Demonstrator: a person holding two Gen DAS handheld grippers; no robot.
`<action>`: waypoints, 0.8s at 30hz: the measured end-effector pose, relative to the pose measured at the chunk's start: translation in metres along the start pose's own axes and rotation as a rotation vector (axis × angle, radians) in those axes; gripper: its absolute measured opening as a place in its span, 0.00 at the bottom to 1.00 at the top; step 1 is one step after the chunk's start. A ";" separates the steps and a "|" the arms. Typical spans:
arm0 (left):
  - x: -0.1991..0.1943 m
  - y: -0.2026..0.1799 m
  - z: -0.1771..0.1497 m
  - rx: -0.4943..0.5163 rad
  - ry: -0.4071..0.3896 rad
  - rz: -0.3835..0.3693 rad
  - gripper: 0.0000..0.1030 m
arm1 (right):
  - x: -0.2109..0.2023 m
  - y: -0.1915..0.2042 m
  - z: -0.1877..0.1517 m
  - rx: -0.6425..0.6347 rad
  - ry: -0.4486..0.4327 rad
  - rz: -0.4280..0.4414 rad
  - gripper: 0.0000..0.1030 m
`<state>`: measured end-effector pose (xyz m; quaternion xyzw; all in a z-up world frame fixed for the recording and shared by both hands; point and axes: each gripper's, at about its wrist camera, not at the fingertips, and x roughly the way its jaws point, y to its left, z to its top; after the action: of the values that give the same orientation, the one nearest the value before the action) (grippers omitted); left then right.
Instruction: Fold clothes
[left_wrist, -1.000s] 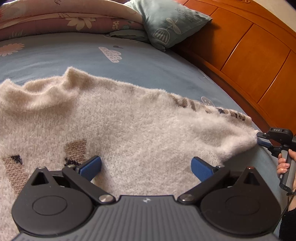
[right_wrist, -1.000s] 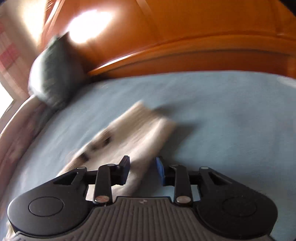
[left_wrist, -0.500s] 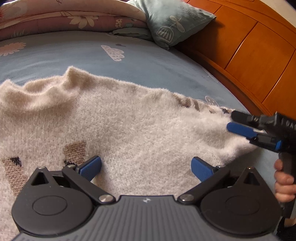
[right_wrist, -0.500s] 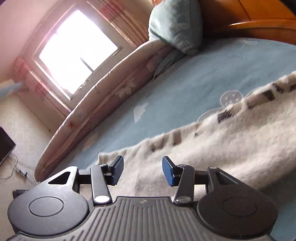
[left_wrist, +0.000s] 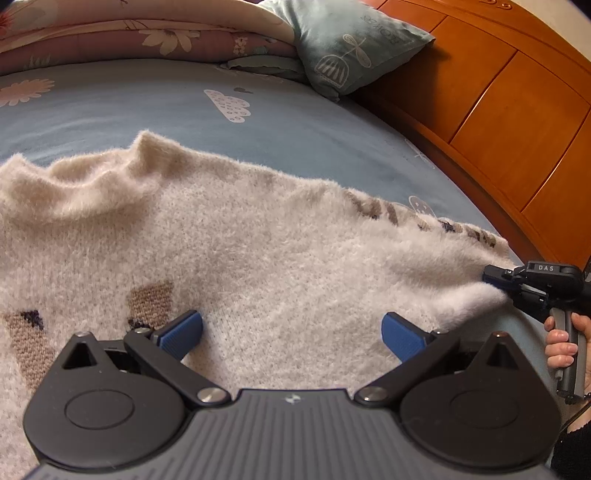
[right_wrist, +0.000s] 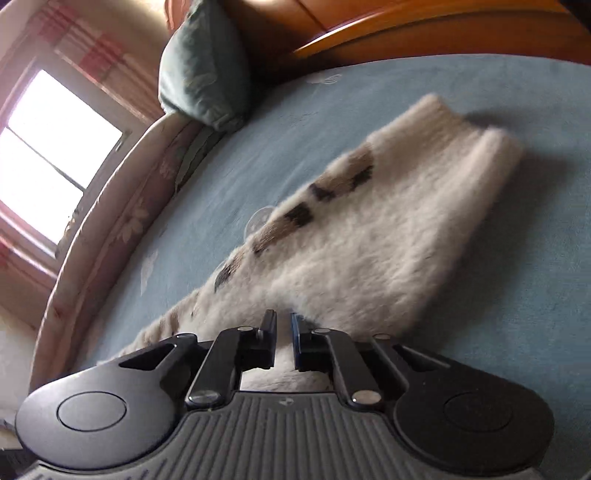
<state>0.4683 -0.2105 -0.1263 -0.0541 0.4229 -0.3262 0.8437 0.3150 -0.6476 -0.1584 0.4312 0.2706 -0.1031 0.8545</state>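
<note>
Blue bed sheet (left_wrist: 295, 125) with little white clouds covers a bed, and an orange wooden headboard (left_wrist: 491, 92) runs along its right side. On the sheet lies a fluffy cream sweater (left_wrist: 258, 251) with brown and black patches. Its collar points toward the far pink quilt (left_wrist: 129, 37), and its sleeve (right_wrist: 369, 229) stretches long toward the headboard, cuff end farthest away in the right wrist view.

Over the sweater's body, the left claw (left_wrist: 291, 332) tilts down, and its blue fingers stand spread wide with nothing pinched between them.

At the sleeve's edge, the right claw (right_wrist: 283, 332) also tilts down. Its jaws have just been closing, and now they are pressed nearly together, pinching the fluffy sleeve. In the left wrist view, a hand (left_wrist: 565, 350) grips this claw's grey handle from below, fingers curled round it.

White letters "DAS" sit on top of the right claw. A green pillow (left_wrist: 351, 44) near the headboard has a printed word, too small to read surely.
</note>
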 end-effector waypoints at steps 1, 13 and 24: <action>-0.001 -0.002 0.003 -0.007 0.005 -0.004 0.99 | -0.003 -0.001 0.001 0.008 -0.012 -0.008 0.08; 0.072 -0.097 0.066 0.052 0.081 -0.211 0.99 | -0.041 0.023 0.003 -0.164 -0.244 -0.289 0.57; 0.157 -0.167 0.073 0.044 0.165 -0.319 0.99 | -0.056 -0.025 0.023 0.043 -0.262 -0.258 0.59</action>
<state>0.5061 -0.4478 -0.1254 -0.0749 0.4693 -0.4684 0.7448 0.2666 -0.6840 -0.1333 0.3939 0.2076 -0.2729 0.8528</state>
